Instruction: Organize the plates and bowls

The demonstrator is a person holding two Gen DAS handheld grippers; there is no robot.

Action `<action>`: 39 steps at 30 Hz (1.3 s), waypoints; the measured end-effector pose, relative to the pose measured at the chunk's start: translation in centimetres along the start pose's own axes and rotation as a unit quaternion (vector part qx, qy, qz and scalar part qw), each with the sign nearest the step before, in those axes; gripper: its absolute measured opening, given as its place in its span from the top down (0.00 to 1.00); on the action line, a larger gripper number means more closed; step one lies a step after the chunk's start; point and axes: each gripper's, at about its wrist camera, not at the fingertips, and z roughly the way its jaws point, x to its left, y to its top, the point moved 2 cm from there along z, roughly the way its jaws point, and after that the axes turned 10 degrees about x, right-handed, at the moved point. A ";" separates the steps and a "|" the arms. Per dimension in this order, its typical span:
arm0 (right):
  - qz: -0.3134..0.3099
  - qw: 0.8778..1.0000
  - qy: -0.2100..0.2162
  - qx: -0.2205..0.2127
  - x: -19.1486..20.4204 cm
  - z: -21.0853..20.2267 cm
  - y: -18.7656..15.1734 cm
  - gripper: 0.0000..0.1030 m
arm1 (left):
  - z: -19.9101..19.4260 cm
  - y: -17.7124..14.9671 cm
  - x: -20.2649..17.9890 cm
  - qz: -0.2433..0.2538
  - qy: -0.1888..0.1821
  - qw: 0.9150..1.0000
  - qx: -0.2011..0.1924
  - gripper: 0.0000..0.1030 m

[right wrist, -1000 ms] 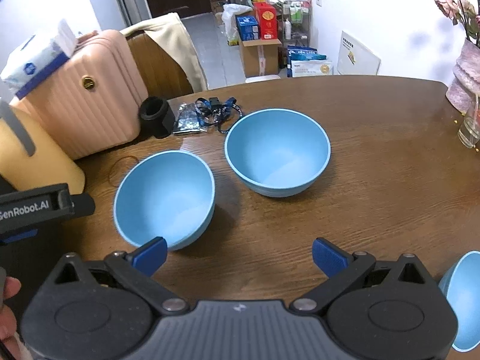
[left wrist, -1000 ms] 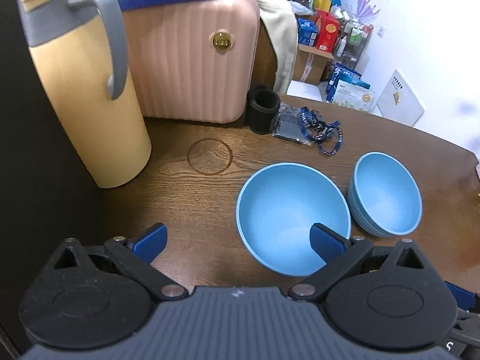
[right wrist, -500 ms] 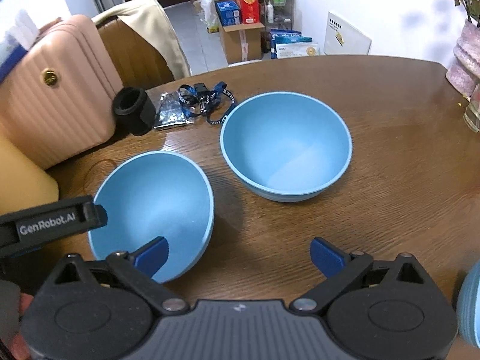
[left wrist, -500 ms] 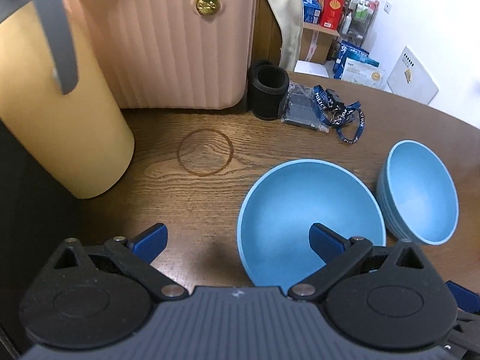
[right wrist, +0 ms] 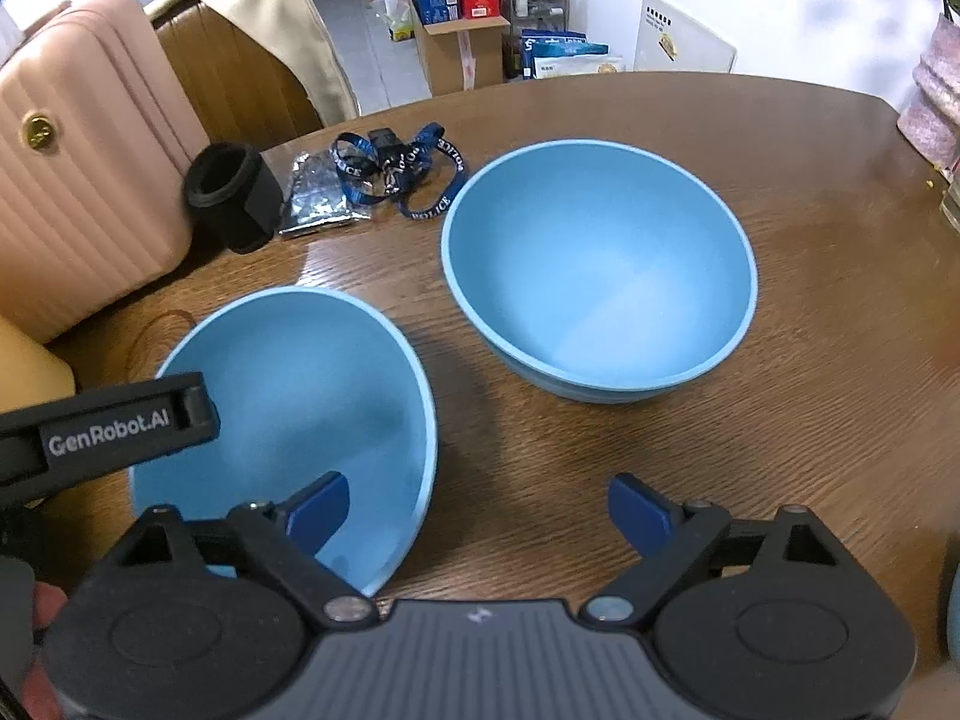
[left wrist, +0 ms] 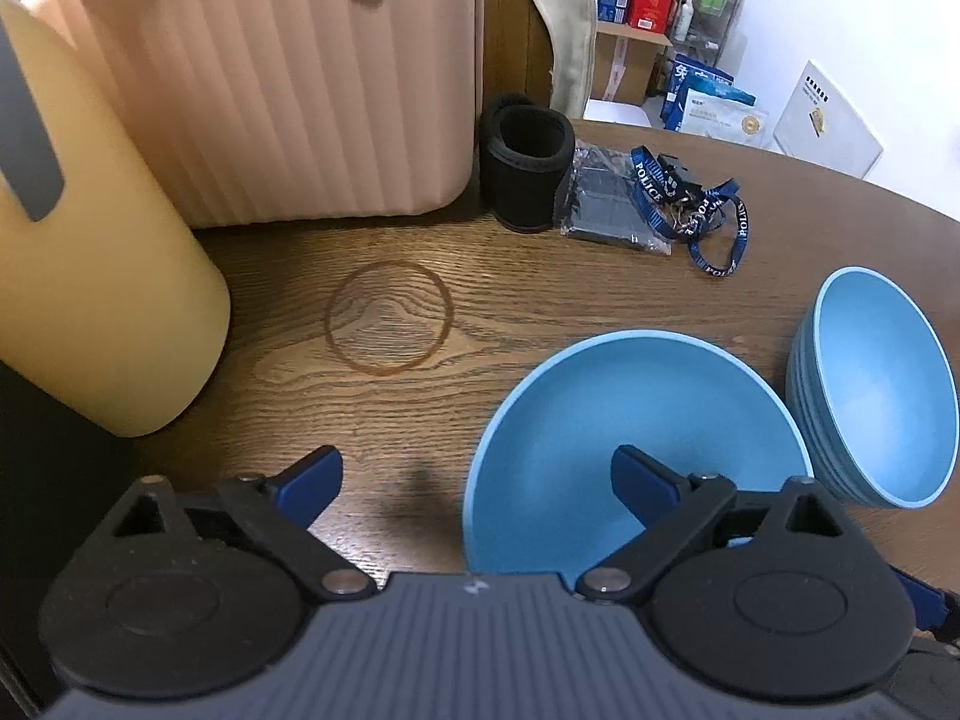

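1. My left gripper stood wide, its jaws just closing a little, straddling the near bowl's left rim: one finger inside, one over bare table. Nothing was gripped.
2. My right gripper was likewise wide and just narrowing, empty, astride that bowl's right rim.
3. The far bowl, seemingly a nested stack, sat just beyond on the table.
4. To do it well, I judged each pad should seat squarely on the rim wall before closing, then both lift evenly so the bowl stays level for stacking.
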 end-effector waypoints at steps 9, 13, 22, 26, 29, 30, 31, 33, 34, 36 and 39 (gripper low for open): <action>0.008 1.000 0.007 0.010 0.3 1.4 0.5 0.35 | 1.4 0.2 0.2 -0.012 -0.016 1.000 0.019 0.29; 0.011 1.000 0.008 0.014 0.3 2.0 0.6 0.48 | 2.0 0.3 0.3 -0.014 -0.024 0.999 0.025 0.48; 0.023 0.999 0.029 0.021 0.0 2.6 0.5 0.72 | 2.9 0.2 0.6 -0.023 -0.043 0.998 0.039 0.78; 0.019 0.999 0.039 0.021 0.2 2.7 0.4 0.83 | 3.2 0.1 0.6 -0.026 -0.051 0.997 0.041 0.84; 0.019 0.999 0.046 0.017 0.3 2.7 0.4 0.87 | 3.2 0.1 0.6 -0.025 -0.053 0.997 0.040 0.84; 0.019 0.999 0.047 0.016 0.3 2.7 0.4 0.88 | 3.2 0.1 0.6 -0.024 -0.054 0.997 0.040 0.84; 0.019 0.999 0.047 0.014 0.3 2.7 0.4 0.90 | 3.2 0.1 0.6 -0.024 -0.054 0.997 0.040 0.85; 0.015 0.999 0.046 0.011 0.5 2.7 0.3 0.93 | 3.1 0.0 0.5 -0.021 -0.054 0.998 0.038 0.85; 0.014 0.999 0.044 0.010 0.5 2.6 0.3 0.93 | 3.1 0.0 0.5 -0.021 -0.054 0.998 0.038 0.85; 0.013 0.999 0.043 0.007 0.5 2.6 0.2 0.93 | 3.0 -0.1 0.5 -0.021 -0.055 0.998 0.037 0.85; 0.014 0.999 0.045 0.007 0.4 2.5 0.2 0.93 | 2.9 -0.3 0.6 -0.024 -0.057 0.997 0.037 0.85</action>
